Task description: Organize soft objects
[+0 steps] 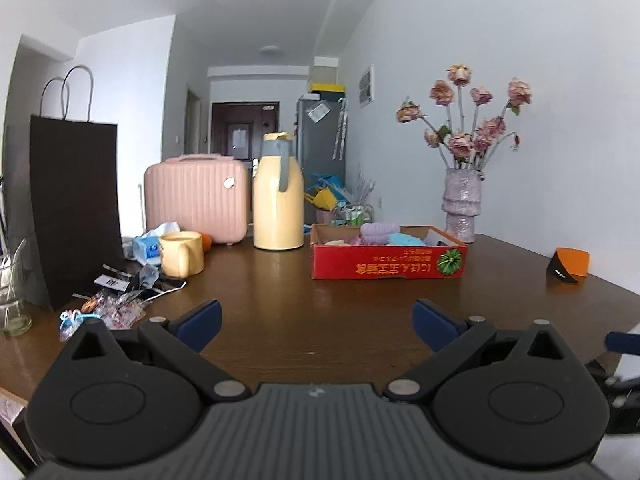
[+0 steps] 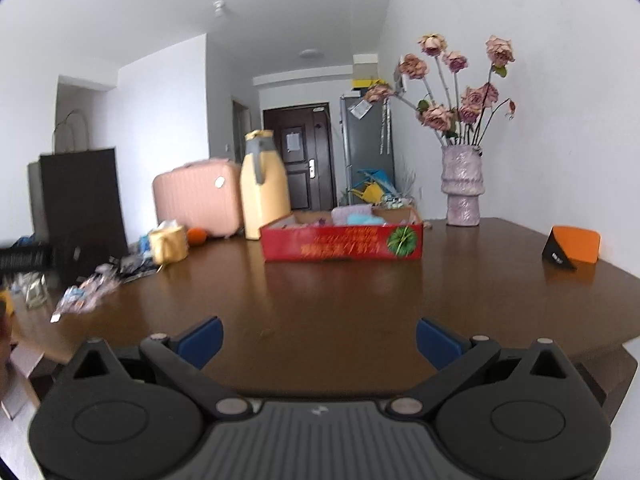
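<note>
Judging by the red box (image 1: 388, 254) on the worktop (image 1: 320, 312), most of the sorting looks done: soft things already lie inside it, and none shows loose on the bare wood in front. In the left view I count a lilac roll (image 1: 380, 230), a blue piece (image 1: 406, 239), a pale peach one (image 1: 338, 243) and a small pink-purple one (image 1: 354, 241), so four at least; more may sit below the wall, which hides the floor of the box. Whether anything soft is left among the litter (image 1: 116, 304) at the far left I cannot tell, as it is small and looks like wrappers.

The left gripper (image 1: 318, 320) has its fingers spread wide and holds nothing; the right gripper (image 2: 320, 338) is the same, spread and empty. Both hang low over the near edge, well apart from the box.

Other counts: one box, one jug (image 1: 278, 192), one mug (image 1: 182, 254), one pink case (image 1: 196, 198), one dark bag (image 1: 76, 208), one vase (image 1: 462, 204) with about nine flowers, one orange card (image 1: 570, 266), one orange fruit (image 2: 197, 236), one glass jar (image 1: 12, 296)
</note>
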Motion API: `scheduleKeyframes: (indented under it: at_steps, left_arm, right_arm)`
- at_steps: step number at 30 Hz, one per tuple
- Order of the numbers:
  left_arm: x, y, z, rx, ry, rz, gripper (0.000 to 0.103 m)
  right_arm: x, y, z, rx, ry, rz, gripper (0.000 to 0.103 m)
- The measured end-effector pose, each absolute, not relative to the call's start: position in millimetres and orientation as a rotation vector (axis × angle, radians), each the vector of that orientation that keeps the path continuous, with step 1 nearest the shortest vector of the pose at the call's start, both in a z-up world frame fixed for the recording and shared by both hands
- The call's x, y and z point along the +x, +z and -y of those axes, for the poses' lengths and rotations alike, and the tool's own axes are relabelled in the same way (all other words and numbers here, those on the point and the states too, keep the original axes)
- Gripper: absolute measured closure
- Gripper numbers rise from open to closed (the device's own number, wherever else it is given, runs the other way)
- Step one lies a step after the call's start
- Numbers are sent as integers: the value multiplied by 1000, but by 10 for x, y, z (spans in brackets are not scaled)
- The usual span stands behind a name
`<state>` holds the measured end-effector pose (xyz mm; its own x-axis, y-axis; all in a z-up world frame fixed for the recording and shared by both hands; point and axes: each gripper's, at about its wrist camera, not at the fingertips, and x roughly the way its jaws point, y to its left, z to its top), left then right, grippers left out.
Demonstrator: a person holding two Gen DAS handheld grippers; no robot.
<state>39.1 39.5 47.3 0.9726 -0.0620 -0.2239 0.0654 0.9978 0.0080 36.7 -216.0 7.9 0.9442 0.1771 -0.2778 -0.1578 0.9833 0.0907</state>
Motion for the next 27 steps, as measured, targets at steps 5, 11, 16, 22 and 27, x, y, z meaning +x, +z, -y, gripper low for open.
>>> scheduleKeyframes:
  at_steps: [5,11,16,22,27]
  left_arm:
    - [377,431,-292,32,-83,-240,0]
    - [355,422,-312,36,-70,-229,0]
    - [351,435,-330,29,-68,-226,0]
    - [349,437,-325,34,-74,-225,0]
    - [360,411,-318,34,-87,-237,0]
  right_arm:
    - [222,-27,2070,49,188,-301,0]
    - [254,42,2118,67,163,-287,0]
    - [272,60,2123,66,161,-273,0]
    - [254,74,2094,45,155,-247,0]
    - [233,67,2129,66,152,-220,0]
